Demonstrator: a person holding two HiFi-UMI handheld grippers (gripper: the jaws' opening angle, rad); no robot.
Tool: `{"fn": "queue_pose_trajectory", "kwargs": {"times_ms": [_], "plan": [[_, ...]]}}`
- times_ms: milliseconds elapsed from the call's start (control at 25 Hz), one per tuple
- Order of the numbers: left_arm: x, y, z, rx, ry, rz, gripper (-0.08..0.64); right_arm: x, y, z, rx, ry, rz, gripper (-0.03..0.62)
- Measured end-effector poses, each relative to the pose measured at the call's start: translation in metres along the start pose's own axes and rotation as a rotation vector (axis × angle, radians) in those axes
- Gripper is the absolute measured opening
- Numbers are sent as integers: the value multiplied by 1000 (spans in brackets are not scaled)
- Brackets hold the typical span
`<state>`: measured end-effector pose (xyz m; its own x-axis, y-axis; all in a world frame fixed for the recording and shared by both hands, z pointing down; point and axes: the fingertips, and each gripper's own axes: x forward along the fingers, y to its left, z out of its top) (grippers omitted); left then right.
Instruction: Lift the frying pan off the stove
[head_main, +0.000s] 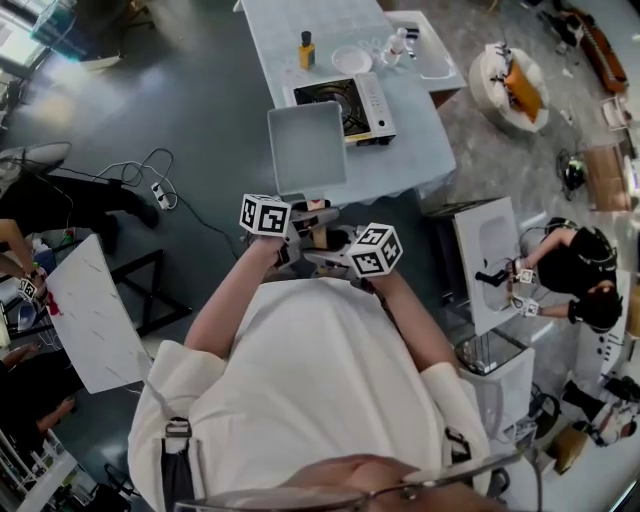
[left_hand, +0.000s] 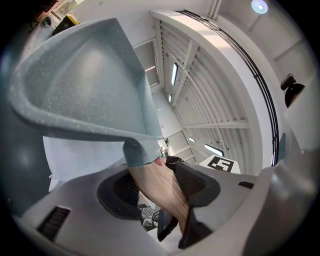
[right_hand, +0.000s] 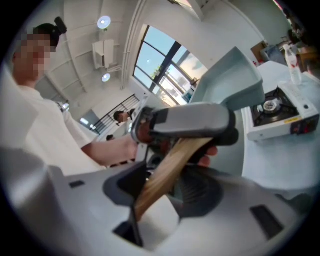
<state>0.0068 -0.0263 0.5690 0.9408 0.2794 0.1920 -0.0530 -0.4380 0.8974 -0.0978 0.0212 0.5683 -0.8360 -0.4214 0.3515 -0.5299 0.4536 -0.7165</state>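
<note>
1. Gripping close in front of the person's chest, the left gripper (left_hand: 159, 192) has its fingers (left_hand: 197, 184) closed on the wooden handle (left_hand: 167, 195). The right gripper (right_hand: 160, 187) clamps the same handle just behind it, nearer the body.
2. In the head view the two marker cubes (head_main: 265, 215) sit side by side, with the handle running away from between them.
3. Just beyond the grippers, the frying pan (head_main: 307, 148) hangs in the air over the near edge of the worktop (head_main: 410, 140). It is clear of the burner.
4. Behind the pan, a white portable stove (head_main: 350, 105) stands on the worktop with its black burner bare. From the head view the pan's far right corner covers the stove's near left corner.
5. Past the stove stand a yellow bottle (head_main: 306, 50) with a dark cap, a round white dish (head_main: 352, 59) and a clear bottle (head_main: 398, 45). The clear bottle is beside a pale tray (head_main: 432, 60).
6. Off the worktop, cables (head_main: 150, 175) trail over the dark floor (head_main: 200, 90) to the left. A white panel (head_main: 95, 315) leans nearer on that side. Another person (head_main: 580, 270) works at a separate table on the right.
7. The pan is square and deep-walled, in speckled grey-blue, and looks empty. A grey socket joins it to the pale, streaked wooden handle.
</note>
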Motion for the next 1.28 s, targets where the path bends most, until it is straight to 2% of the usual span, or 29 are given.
{"fn": "queue_pose_trajectory", "kwargs": {"times_ms": [400,1280], "plan": [[-35,-5,5,18,42,-4,232,30,21,19,28,-72,0,213],[-56,-14,1,29,36,-4,232,43,39,19,10,-69,1,213]]}}
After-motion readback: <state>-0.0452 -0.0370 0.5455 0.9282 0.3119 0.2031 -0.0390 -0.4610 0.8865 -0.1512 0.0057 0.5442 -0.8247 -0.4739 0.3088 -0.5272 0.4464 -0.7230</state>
